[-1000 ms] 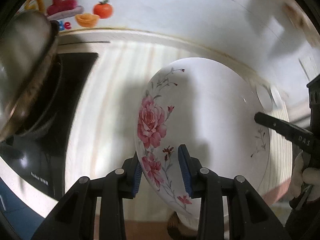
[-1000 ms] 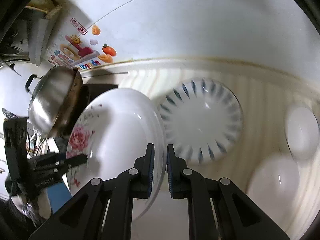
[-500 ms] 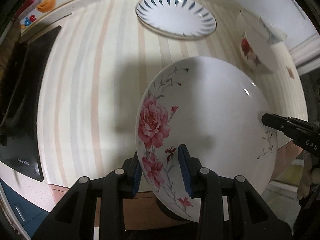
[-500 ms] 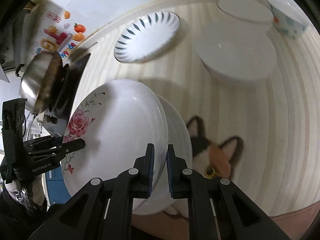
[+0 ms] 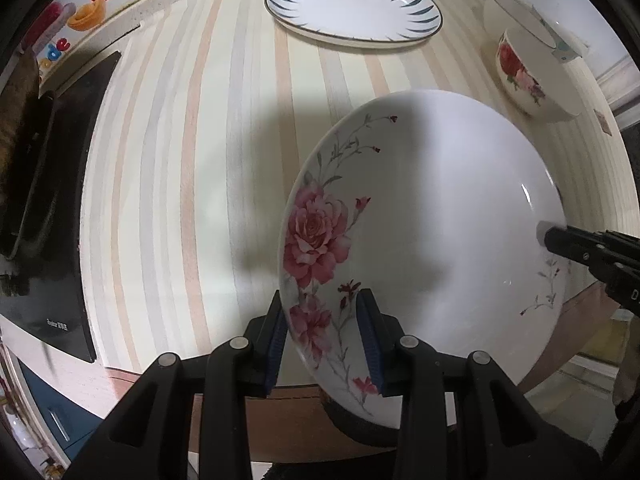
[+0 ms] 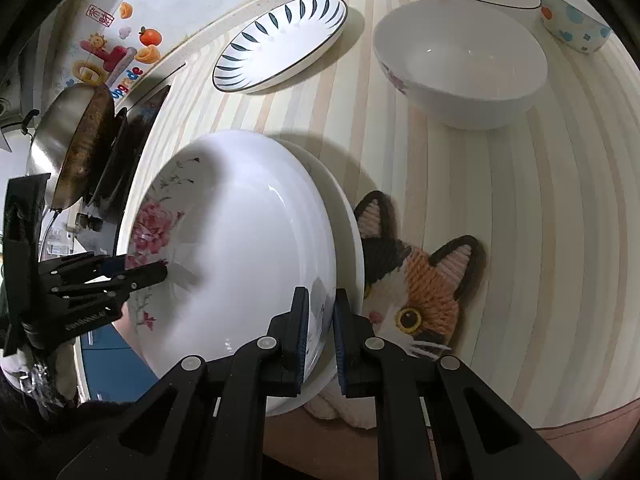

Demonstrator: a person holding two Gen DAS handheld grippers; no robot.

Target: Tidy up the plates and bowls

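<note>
while only the right view shows the cat mat (image 6: 424, 296) under a second plate (image 6: 348, 224), both views show the rose plate (image 5: 440, 240) pinched between the left gripper (image 5: 324, 340) near and the right gripper (image 6: 320, 332), each closed on opposite rims.

My way across the striped counter (image 5: 192, 184) is open to the left of the white rose-painted plate (image 5: 432, 240). Farther back lies the white plate with dark blue leaf strokes (image 5: 352, 8); the black induction cooktop (image 5: 52, 216) blocks the left edge. In the right wrist view, the deep white bowl (image 6: 460, 64) and yarn cat-face mat (image 6: 420, 292) crowd the right side, with striped surface bare between them.
</note>
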